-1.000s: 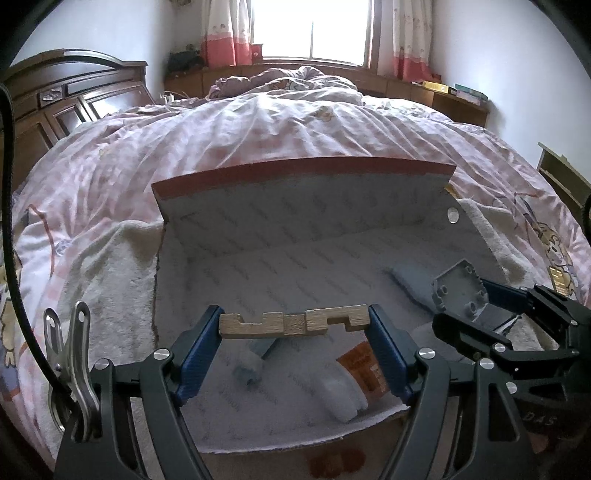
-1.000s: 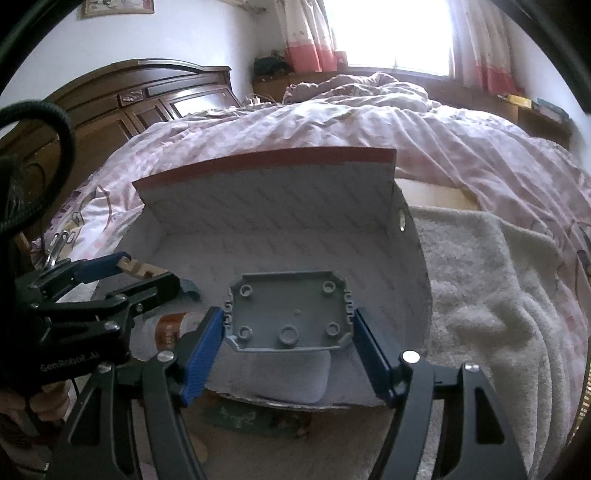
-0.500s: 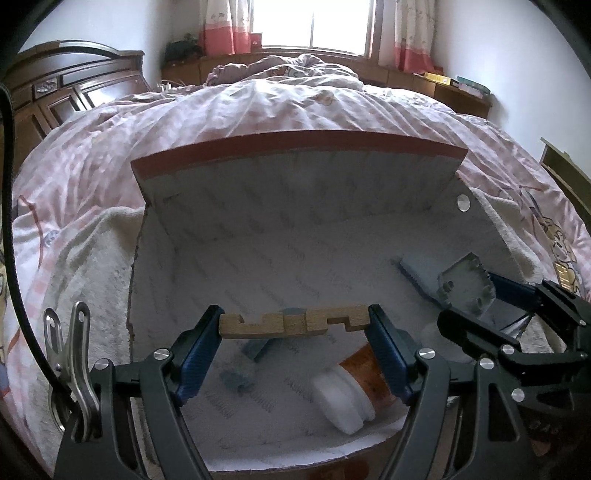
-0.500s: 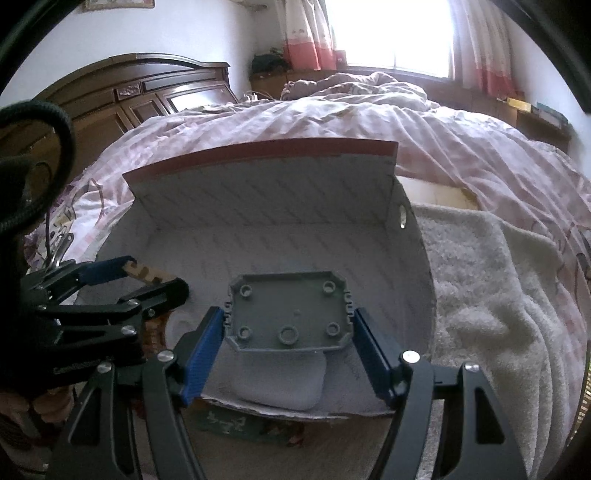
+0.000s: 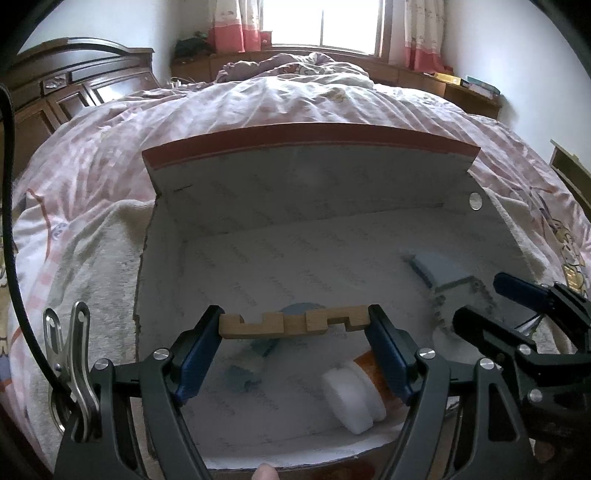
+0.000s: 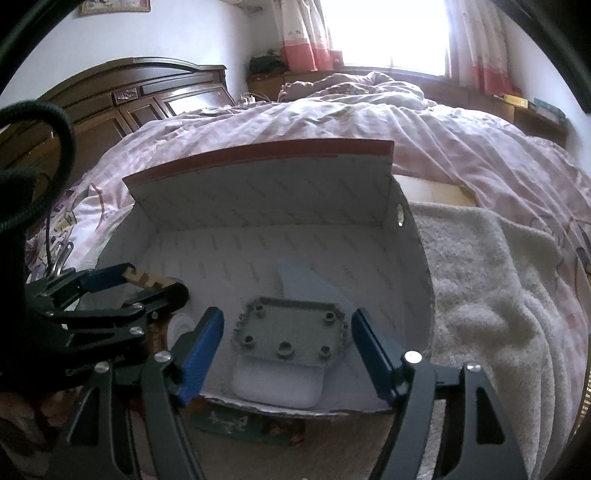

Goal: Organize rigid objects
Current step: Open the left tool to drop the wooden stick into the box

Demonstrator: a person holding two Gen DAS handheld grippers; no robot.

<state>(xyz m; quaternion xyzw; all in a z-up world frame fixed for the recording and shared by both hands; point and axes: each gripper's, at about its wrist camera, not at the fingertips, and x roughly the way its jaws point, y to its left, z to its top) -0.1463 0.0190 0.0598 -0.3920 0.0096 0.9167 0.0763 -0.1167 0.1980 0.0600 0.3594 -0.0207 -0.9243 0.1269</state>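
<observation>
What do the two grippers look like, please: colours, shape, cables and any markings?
Both grippers, left gripper and right gripper, have black angular frames with silver screws and blue finger pads. A black cable and a steel clip hang beside the left one.

Both views are taken from wrist fisheyes, angled down along the fingers and set close over the open box (image 5: pixel 310 177) on the bed (image 5: pixel 295 99). The headboard (image 6: pixel 122 96) and window (image 6: pixel 384 33) are faced. The box interior is shared by both; each gripper is caught at the other view's edge.
</observation>
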